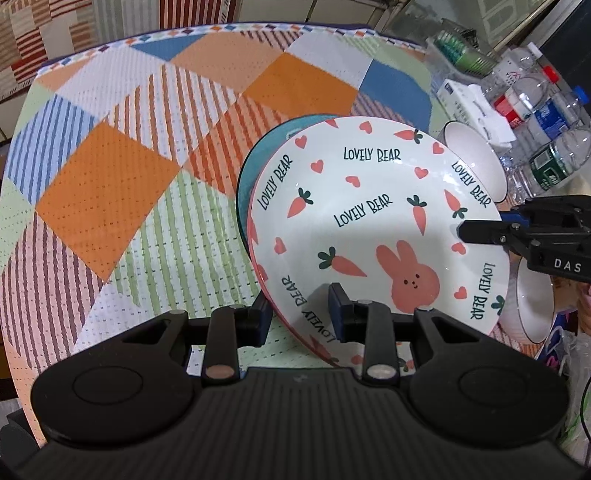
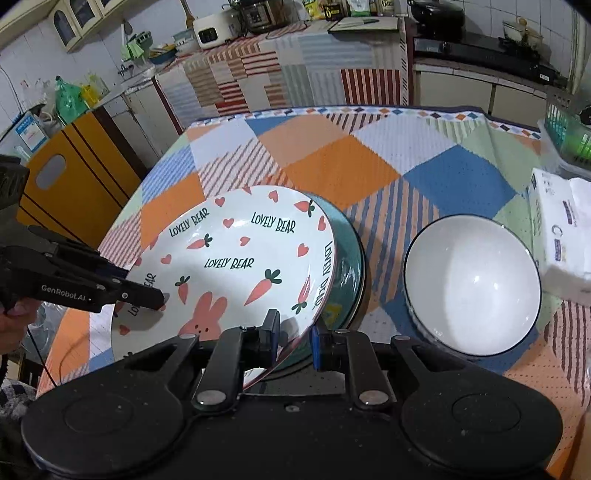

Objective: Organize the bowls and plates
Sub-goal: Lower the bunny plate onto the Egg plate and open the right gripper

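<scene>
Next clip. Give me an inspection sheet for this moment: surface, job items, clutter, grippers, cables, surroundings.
Surface: table under a patchwork cloth.
Job's things: rabbit plate, tilted over a teal plate; white bowl beside them; a second white bowl in the left wrist view.
Clutter: tissue pack, plastic bottles, green basket.
Grippers: left gripper and right gripper each have jaws astride the rabbit plate's rim; contact unclear.
Cables: dark cord at the table's left edge.
Surroundings: kitchen counter with rice cooker, stove.
</scene>
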A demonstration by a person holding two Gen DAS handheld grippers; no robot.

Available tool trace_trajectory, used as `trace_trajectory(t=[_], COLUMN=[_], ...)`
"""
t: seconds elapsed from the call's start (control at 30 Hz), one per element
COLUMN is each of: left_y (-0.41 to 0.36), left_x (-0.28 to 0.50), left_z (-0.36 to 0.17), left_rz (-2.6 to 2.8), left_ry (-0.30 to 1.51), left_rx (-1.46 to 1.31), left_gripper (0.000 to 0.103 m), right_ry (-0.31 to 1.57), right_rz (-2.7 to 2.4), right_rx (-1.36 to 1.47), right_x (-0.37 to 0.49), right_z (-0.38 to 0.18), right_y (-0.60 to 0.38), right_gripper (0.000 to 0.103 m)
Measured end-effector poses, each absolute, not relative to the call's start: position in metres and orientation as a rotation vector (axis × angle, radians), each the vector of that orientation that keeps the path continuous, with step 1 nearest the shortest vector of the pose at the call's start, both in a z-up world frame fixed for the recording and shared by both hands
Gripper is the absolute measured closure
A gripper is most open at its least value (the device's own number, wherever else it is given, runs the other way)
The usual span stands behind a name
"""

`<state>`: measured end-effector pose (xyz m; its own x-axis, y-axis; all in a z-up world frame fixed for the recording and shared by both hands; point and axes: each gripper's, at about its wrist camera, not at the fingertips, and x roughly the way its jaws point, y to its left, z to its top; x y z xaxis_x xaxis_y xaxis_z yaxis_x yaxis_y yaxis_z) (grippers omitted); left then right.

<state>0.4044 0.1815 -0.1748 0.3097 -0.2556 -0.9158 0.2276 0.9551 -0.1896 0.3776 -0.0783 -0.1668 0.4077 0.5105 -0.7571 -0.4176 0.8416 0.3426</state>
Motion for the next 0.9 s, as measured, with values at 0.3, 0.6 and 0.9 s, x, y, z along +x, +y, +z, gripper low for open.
trace_trajectory(t=[0.3,0.6,0.9], left_y=[0.164,0.157,0.155], left_x=[0.402,0.408,0.405], left_z=[-0.188,-0.186,-0.185], left_rz=[-0.299,-0.263,-0.216], left_ry=[1.217,1.247,1.241], left_rx=[0.032,0.043,0.021], left_gripper=[0.071,0.07,0.07], right_ry=[1.019,1.003,0.993], right_rz=[0.54,0.468,0.331], right_rx=[0.057,-0.06,-0.137], right_x=[0.382,0.382,0.381], right_z=[-0.181,-0.179,-0.188], right_y=[-0.075,-0.056,-0.036], right_gripper=[0.078,0.07,0.063])
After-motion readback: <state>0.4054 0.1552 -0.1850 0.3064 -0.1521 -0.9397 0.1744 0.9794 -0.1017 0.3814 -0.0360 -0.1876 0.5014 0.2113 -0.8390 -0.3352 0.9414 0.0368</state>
